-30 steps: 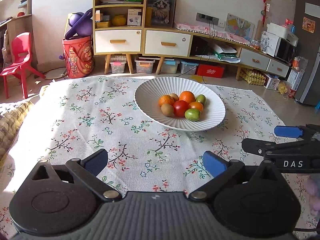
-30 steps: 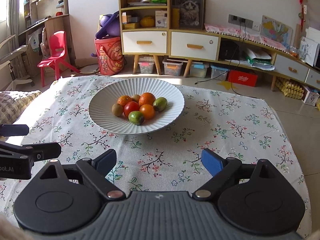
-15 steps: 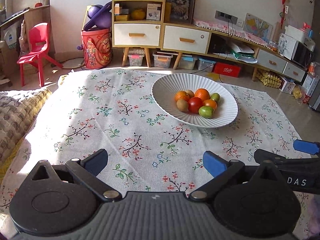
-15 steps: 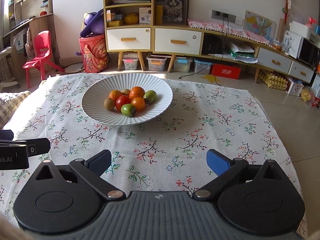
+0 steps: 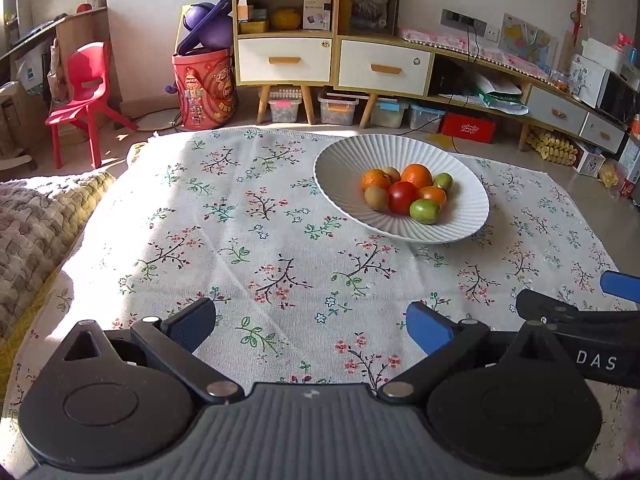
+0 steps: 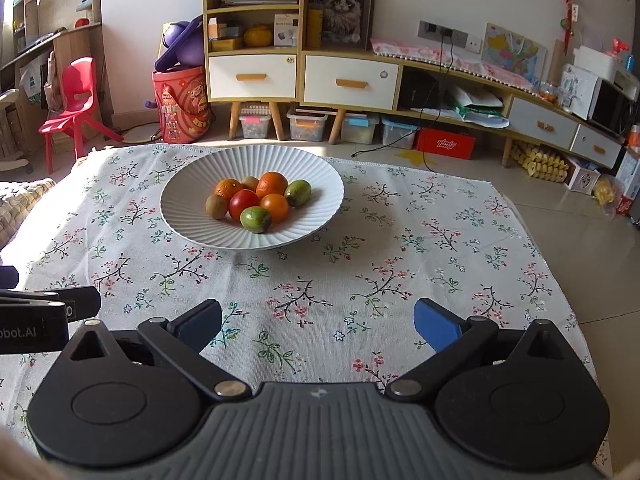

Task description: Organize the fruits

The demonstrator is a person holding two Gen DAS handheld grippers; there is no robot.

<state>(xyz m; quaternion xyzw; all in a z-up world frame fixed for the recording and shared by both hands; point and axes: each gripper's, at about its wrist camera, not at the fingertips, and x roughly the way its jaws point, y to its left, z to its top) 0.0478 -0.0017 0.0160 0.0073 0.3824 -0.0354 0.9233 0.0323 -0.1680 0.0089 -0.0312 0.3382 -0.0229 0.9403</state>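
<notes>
White ribbed bowl (image 6: 252, 236) sits toward the counter's (image 6: 440, 264) far edge w/ all fruits (image 6: 258, 200) piled in it, none loose on the cloth. Left tool (image 5: 310, 326) & right tool (image 6: 318, 322) both spread wide, empty, low near the front edge. Fits sorted or about to be sorted; whichever, approach from above, pinch one fruit at its widest, don't nudge neighbours.

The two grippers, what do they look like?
Both match: the left gripper and right gripper have black linkage arms with silver pivot pins, blue finger pads, round black side housings and a ribbed grey body. White lettering marks their sides. No cables or sleeves show.
</notes>
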